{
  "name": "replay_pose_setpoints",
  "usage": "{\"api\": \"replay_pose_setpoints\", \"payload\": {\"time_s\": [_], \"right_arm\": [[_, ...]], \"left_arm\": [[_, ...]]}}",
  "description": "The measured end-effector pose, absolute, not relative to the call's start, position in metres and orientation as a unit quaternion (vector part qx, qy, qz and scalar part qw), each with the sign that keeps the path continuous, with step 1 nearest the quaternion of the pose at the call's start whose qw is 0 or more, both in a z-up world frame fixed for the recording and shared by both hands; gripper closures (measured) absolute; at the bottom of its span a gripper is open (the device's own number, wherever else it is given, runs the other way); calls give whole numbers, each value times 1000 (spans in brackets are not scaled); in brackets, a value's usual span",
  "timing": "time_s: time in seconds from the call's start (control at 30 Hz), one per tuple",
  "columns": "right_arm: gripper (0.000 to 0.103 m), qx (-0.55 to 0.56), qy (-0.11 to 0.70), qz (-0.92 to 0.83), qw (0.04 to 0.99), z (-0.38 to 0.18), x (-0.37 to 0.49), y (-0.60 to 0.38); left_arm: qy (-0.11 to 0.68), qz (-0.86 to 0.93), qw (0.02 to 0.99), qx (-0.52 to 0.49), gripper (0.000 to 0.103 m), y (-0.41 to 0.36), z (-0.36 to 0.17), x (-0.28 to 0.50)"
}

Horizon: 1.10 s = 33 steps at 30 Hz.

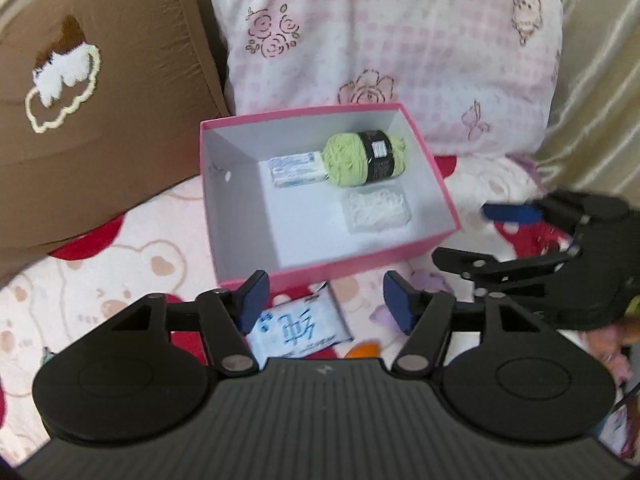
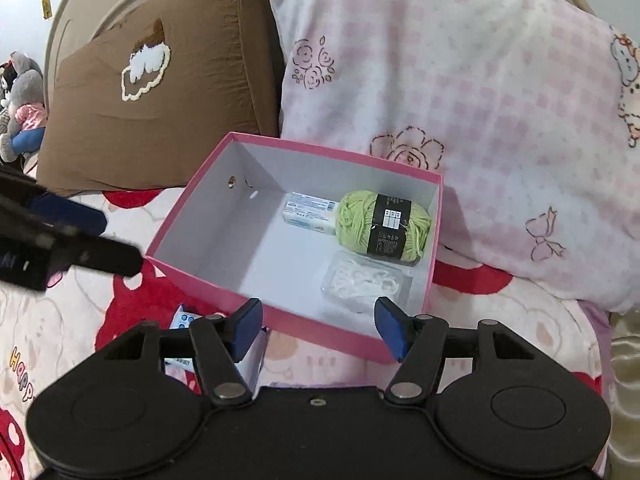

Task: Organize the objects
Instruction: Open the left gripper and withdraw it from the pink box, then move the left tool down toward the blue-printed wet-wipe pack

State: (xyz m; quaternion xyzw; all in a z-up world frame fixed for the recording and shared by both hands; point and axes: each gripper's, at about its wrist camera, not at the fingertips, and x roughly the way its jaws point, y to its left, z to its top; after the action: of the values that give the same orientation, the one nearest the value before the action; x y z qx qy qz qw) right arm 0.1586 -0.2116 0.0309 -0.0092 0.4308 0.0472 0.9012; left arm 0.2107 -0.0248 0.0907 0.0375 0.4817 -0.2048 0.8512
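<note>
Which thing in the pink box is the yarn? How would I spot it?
Find the pink box on the bed, in front of the pillows. The yarn sits in its far corner, between a small white packet and a clear bag of white string. It alone is light green, round, with a black label.

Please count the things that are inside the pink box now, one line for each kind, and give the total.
Inside the pink box:
Green yarn ball: 1
Small white and blue packet: 1
Clear case with white contents: 1
Total: 3
</note>
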Motion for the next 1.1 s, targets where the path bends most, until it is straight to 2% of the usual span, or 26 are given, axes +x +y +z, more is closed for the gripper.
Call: {"api": "replay_pose_setpoints", "payload": {"time_s": [0.07, 0.2, 0.6, 1.1], "right_arm": [[18, -12, 425, 54, 903, 34, 151, -211], [16, -26, 419, 52, 906, 39, 134, -208], [16, -58, 432, 64, 898, 55, 87, -194], [16, -67, 443, 82, 890, 48, 51, -177]], "left_arm": [[483, -206, 850, 39, 39, -22, 90, 203], [480, -210, 850, 47, 36, -17, 90, 186], [482, -231, 842, 75, 20, -17, 93, 145], [496, -241, 831, 73, 12, -16, 80, 123]]}}
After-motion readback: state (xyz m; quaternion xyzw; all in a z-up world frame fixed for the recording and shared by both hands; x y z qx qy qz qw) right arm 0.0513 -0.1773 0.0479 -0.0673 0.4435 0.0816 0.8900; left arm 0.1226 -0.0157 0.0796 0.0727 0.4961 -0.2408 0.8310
